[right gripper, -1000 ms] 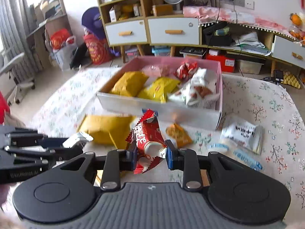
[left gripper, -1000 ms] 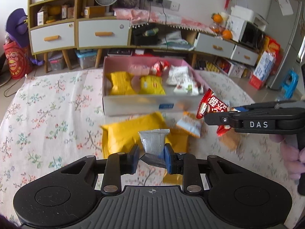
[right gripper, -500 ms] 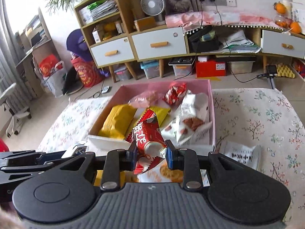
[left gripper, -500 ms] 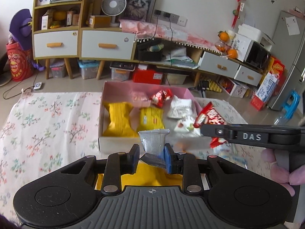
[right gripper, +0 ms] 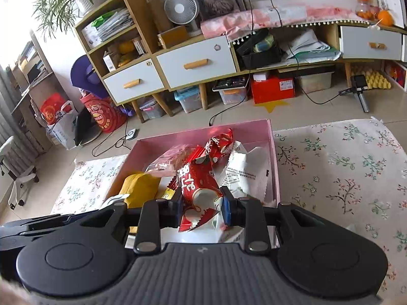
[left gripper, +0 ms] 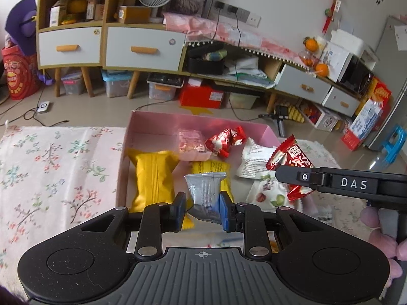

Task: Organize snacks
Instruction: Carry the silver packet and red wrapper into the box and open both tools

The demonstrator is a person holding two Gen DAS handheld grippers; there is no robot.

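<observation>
My left gripper [left gripper: 202,209] is shut on a silver snack packet [left gripper: 206,193] and holds it above the near part of the pink box [left gripper: 157,122]. My right gripper [right gripper: 202,209] is shut on a red snack packet [right gripper: 198,188], also above the pink box [right gripper: 273,157]; this gripper and its red packet [left gripper: 292,157] show at the right of the left wrist view. Inside the box lie yellow packets [left gripper: 152,175], a pink packet [left gripper: 192,142], a small red packet [left gripper: 225,139] and white packets [left gripper: 254,160].
The box stands on a floral cloth [left gripper: 51,167] that also spreads to its right [right gripper: 343,172]. Behind are a tiled floor with cables, storage bins and a low cabinet with drawers [left gripper: 142,48]. An office chair [right gripper: 15,178] stands far left.
Both grippers rose and moved forward from the cloth in front of the box to above it, each still holding its packet. The loose packets in front of the box have dropped out of sight.
</observation>
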